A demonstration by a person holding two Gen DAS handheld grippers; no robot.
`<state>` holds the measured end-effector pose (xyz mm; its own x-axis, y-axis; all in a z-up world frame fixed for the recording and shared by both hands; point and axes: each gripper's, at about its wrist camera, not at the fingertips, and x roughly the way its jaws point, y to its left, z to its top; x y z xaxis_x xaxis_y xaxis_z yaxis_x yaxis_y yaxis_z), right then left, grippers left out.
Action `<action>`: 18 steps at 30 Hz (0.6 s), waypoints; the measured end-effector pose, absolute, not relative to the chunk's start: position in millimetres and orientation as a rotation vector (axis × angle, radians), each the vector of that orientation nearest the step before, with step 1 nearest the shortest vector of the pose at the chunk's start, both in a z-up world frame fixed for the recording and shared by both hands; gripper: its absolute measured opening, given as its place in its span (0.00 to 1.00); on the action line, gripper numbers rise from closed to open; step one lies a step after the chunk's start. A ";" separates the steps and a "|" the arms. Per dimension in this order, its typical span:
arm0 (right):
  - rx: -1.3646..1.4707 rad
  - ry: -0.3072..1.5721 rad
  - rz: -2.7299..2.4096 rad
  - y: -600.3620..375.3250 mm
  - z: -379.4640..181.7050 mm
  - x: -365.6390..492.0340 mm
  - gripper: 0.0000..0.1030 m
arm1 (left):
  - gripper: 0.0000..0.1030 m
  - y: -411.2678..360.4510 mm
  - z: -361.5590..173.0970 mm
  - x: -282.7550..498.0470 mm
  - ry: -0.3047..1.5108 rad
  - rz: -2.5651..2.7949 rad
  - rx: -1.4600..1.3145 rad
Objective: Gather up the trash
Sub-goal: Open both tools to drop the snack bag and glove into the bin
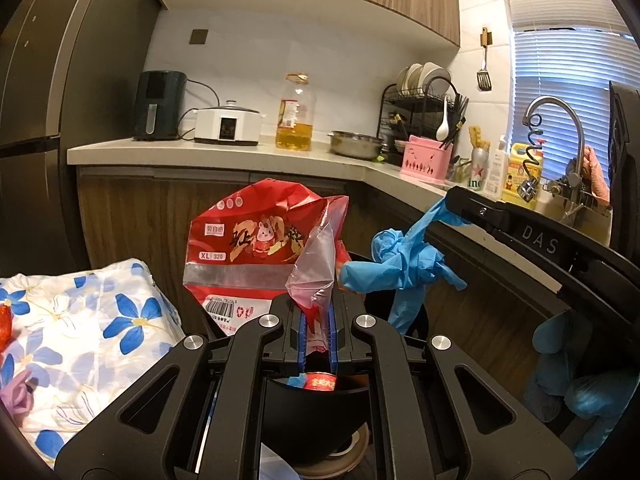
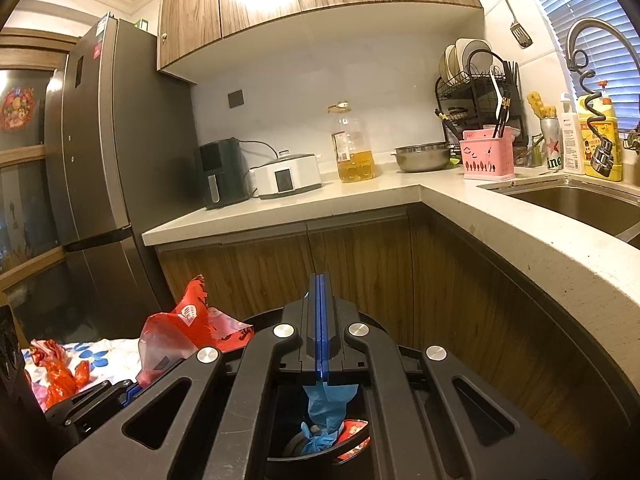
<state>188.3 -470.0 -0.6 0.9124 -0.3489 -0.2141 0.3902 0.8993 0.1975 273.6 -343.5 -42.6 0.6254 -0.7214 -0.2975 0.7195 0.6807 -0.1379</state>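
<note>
Blue pads of the left gripper (image 1: 318,320) pinch a red plastic bag (image 1: 256,256) by its torn edge — jaws nearly closed. Right gripper (image 2: 321,312), at 3 o'clock, clamps tight on blue gloves (image 1: 400,268). Both dangle over the black bin (image 1: 316,408) at 6 o'clock — apparently positioned for dropping. Floral cloth (image 1: 80,320) lies at 9 o'clock.

The fridge (image 2: 100,168) stands at the left end of the table (image 2: 360,196). On the table, from left along the back wall: air fryer (image 2: 220,172), cooker (image 2: 286,176), oil bottle (image 2: 354,148), metal bowl (image 2: 424,157). The dish rack (image 2: 476,80) fills the inner corner, with the utensil caddy (image 2: 487,158) before it. The sink (image 2: 576,204) sits in the right-hand run, bottles (image 2: 600,140) behind it. The bin (image 1: 316,412) is below the table's front edge, a cloth-covered surface (image 1: 80,340) to its left.
</note>
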 end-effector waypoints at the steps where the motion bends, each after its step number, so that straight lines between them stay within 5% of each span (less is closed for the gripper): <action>1: 0.240 0.178 -0.385 -470.7 -0.8 188.9 0.01 | 0.09 -343.9 -43.3 274.6 0.343 -0.823 -0.002; 4: 0.246 0.185 -0.385 -473.6 -1.5 190.8 0.01 | 0.13 -344.2 -45.5 277.6 0.354 -0.824 -0.003; 11: 0.257 0.197 -0.381 -477.3 -3.7 193.3 0.01 | 0.53 -339.0 -47.3 279.5 0.357 -0.818 -0.021; 14: 0.262 0.203 -0.379 -478.4 -4.4 193.1 0.01 | 0.59 -333.3 -48.2 281.3 0.361 -0.802 -0.036; 18: 0.263 0.203 -0.382 -476.6 -5.4 190.2 0.18 | 0.69 -323.1 -47.2 282.8 0.368 -0.769 -0.064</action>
